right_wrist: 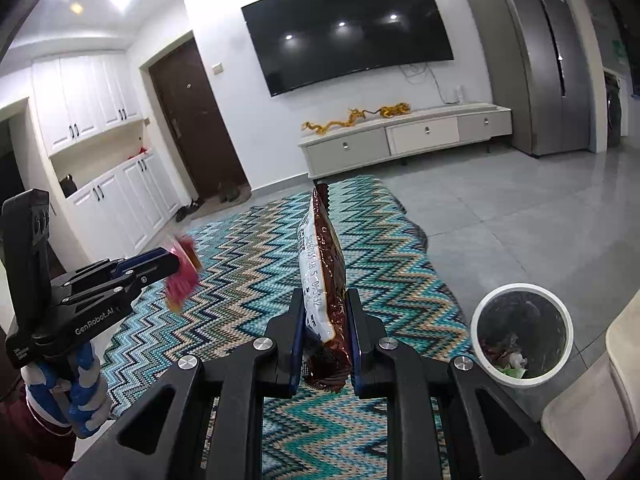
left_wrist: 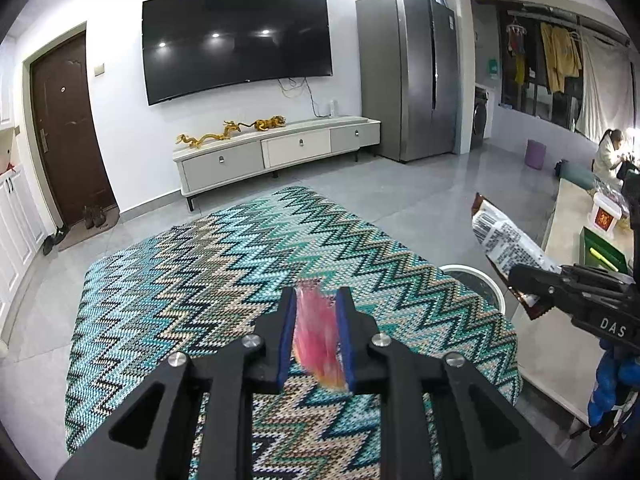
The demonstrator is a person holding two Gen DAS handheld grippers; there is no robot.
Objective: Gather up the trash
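Across the lower middle of both wrist views a zigzag-patterned cloth [left_wrist: 248, 280] in teal, black and beige is spread, covering a raised surface above the grey tiled floor [right_wrist: 520, 208]. On the far wall, at twelve o'clock in the left wrist view, a large dark television [left_wrist: 236, 40] is mounted, and a steel refrigerator [left_wrist: 408, 76] is seen at about one o'clock beside it. Below the television a low white cabinet [left_wrist: 276, 152] is stood, with golden figurines [left_wrist: 232, 130] laid along its top. A brown door [left_wrist: 66, 132] is found at nine o'clock.

At four o'clock in the right wrist view a white-rimmed trash bin [right_wrist: 520, 332] is placed on the floor just beside the cloth's edge, and crumpled scraps are seen inside it.

A brown snack bag [right_wrist: 324, 280] with white printed panels is clamped upright by the right gripper [right_wrist: 323, 340], its blue pads pressed on both faces. The same bag is seen at three o'clock in the left wrist view, above the bin's rim.

A crumpled pink-red wrapper [left_wrist: 318, 332] is pinched by the left gripper [left_wrist: 316, 336], whose jaws are nearly closed on it above the cloth. Blue-and-white gloved fingers [right_wrist: 82, 392] are wrapped around its handle at eight o'clock.
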